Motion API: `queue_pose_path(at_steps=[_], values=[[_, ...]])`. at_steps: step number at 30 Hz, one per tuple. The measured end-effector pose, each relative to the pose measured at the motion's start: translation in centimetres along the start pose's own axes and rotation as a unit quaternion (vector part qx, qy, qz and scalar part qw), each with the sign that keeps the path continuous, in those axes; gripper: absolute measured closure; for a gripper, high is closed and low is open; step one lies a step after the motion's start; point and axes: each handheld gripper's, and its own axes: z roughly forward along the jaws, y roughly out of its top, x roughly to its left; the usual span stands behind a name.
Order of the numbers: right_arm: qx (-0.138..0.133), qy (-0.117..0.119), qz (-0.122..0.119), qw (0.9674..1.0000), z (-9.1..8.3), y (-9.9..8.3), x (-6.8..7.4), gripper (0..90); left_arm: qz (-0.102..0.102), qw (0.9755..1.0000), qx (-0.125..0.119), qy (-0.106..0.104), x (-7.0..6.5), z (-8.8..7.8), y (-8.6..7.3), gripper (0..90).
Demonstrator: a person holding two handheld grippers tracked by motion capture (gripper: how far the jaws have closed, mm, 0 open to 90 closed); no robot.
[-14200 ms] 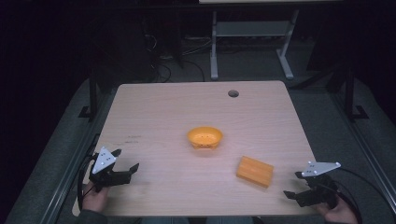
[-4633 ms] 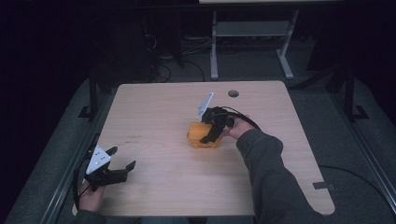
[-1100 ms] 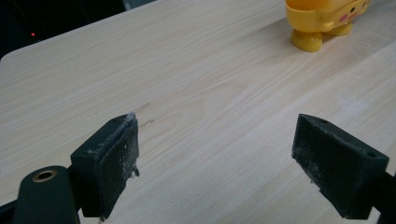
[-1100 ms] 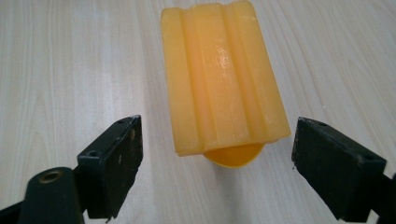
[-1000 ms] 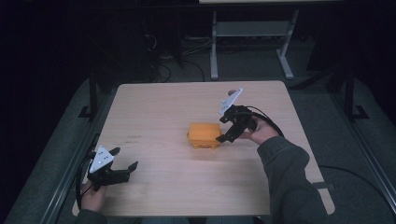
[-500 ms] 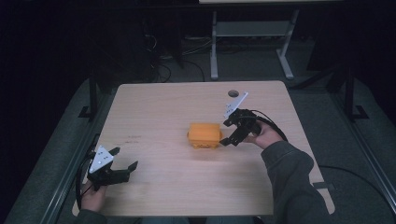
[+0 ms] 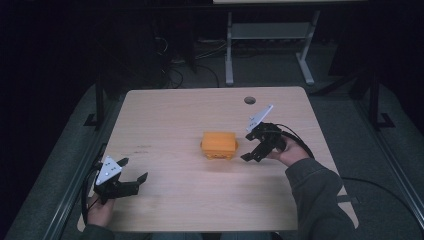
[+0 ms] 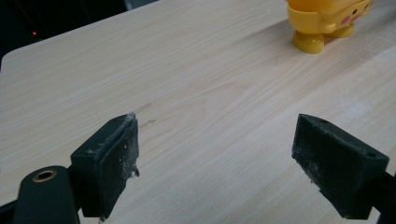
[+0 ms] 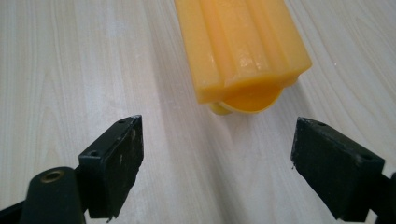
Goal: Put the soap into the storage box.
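Observation:
An orange ridged rectangular block (image 7: pixel 219 142) lies on top of a yellow-orange bowl at the middle of the table (image 7: pixel 170 115). In the right gripper view the block (image 9: pixel 240 46) runs away from the jaws, and the bowl's rim (image 9: pixel 247 100) peeks out under its near end. My right gripper (image 7: pixel 247 146) (image 9: pixel 217 154) stands open just right of the block, apart from it, holding nothing. Near the front left corner my left gripper (image 7: pixel 134 169) (image 8: pixel 219 154) is open and empty. Its view has the bowl's footed base and painted face (image 8: pixel 327 18) far off at the top right.
A round cable hole (image 7: pixel 249 100) sits in the tabletop near the far edge. Behind the table stands a metal frame with two legs (image 7: pixel 229 50). A black cable (image 7: pixel 300 142) loops from the right gripper. Dark floor surrounds the table.
The right gripper carried the orange block from the front right onto the bowl, let it go, and has drawn back to the right, open. The left gripper stayed put.

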Motion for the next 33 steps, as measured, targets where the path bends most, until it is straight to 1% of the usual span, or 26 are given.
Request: queue_pose_path(at_steps=[3, 4, 6, 7, 9, 10, 12, 13, 14, 15, 17, 19, 22, 24, 25, 26, 27, 31, 32, 33], values=[[0.007, -0.001, 0.002, 1.0, -0.1, -0.3, 0.2, 16.6, -0.001, 1.0, -0.001, 0.0, 0.0, 0.0, 0.0, 14.2], [0.004, -0.004, 0.0, 1.0, -0.2, -0.4, 0.3, 16.6, 0.0, 1.0, -0.001, 0.0, 0.0, 0.0, 0.0, 14.2], [0.002, -0.004, 0.007, 1.0, -0.4, -0.7, 0.4, 16.6, 0.001, 1.0, -0.001, 0.0, 0.0, 0.1, 0.0, 14.2], [0.0, -0.006, 0.002, 1.0, -0.4, -0.9, 0.4, 16.6, 0.001, 1.0, -0.001, -0.001, 0.0, 0.1, 0.0, 14.2], [0.001, -0.007, 0.011, 0.9999, -0.5, -1.3, 0.6, 16.6, 0.0, 1.0, -0.001, -0.001, -0.1, 0.1, 0.0, 14.2], [0.0, -0.007, 0.008, 0.9999, -0.5, -1.6, 0.6, 16.6, 0.0, 1.0, 0.0, -0.002, -0.1, 0.1, 0.0, 14.2], [0.007, -0.005, 0.013, 0.9999, -0.5, -1.9, 0.6, 16.6, 0.001, 1.0, 0.0, -0.001, -0.1, 0.1, 0.0, 14.2], [0.006, -0.006, 0.017, 0.9998, -0.5, -2.0, 0.7, 16.6, 0.001, 1.0, 0.0, 0.0, -0.1, 0.1, 0.0, 14.2], [0.0, -0.008, 0.013, 0.9999, -0.6, -2.2, 0.7, 16.6, -0.001, 1.0, -0.001, 0.0, -0.1, 0.2, 0.0, 14.2], [0.0, -0.008, 0.015, 0.9999, -0.7, -2.4, 0.7, 16.6, -0.002, 1.0, -0.001, 0.0, -0.1, 0.2, 0.0, 14.2], [0.0, -0.009, 0.022, 0.9997, -0.8, -2.7, 0.8, 16.6, -0.001, 1.0, 0.0, 0.001, -0.1, 0.2, 0.0, 14.2], [0.0, -0.011, 0.021, 0.9997, -0.9, -3.0, 1.0, 16.6, -0.001, 1.0, 0.002, 0.0, -0.1, 0.2, 0.0, 14.2], [0.003, -0.009, 0.025, 0.9996, -1.0, -3.3, 1.1, 16.6, 0.001, 1.0, 0.003, 0.0, -0.1, 0.2, 0.0, 14.2], [-0.004, -0.014, 0.022, 0.9996, -1.2, -3.6, 1.2, 16.7, 0.001, 1.0, 0.003, -0.001, -0.1, 0.3, 0.0, 14.2], [-0.006, -0.013, 0.024, 0.9996, -1.3, -3.7, 1.2, 17.2, 0.001, 1.0, 0.002, -0.001, -0.1, 0.3, 0.0, 14.2], [-0.005, -0.012, 0.031, 0.9994, -1.5, -3.9, 1.4, 17.6, 0.001, 1.0, 0.002, -0.001, -0.1, 0.3, 0.0, 14.2], [-0.005, -0.015, 0.028, 0.9995, -1.5, -4.1, 1.3, 17.6, 0.002, 1.0, 0.004, -0.001, -0.1, 0.3, 0.0, 14.3], [-0.006, -0.017, 0.036, 0.9992, -1.7, -4.9, 1.5, 17.9, 0.002, 1.0, 0.002, -0.001, -0.2, 0.3, 0.0, 14.2], [-0.005, -0.015, 0.044, 0.9989, -1.7, -5.0, 1.6, 17.9, 0.001, 1.0, 0.002, -0.001, -0.2, 0.3, 0.0, 14.2], [-0.003, -0.015, 0.041, 0.999, -1.7, -5.2, 1.5, 17.9, 0.0, 1.0, 0.003, -0.001, -0.1, 0.3, 0.0, 14.2]])
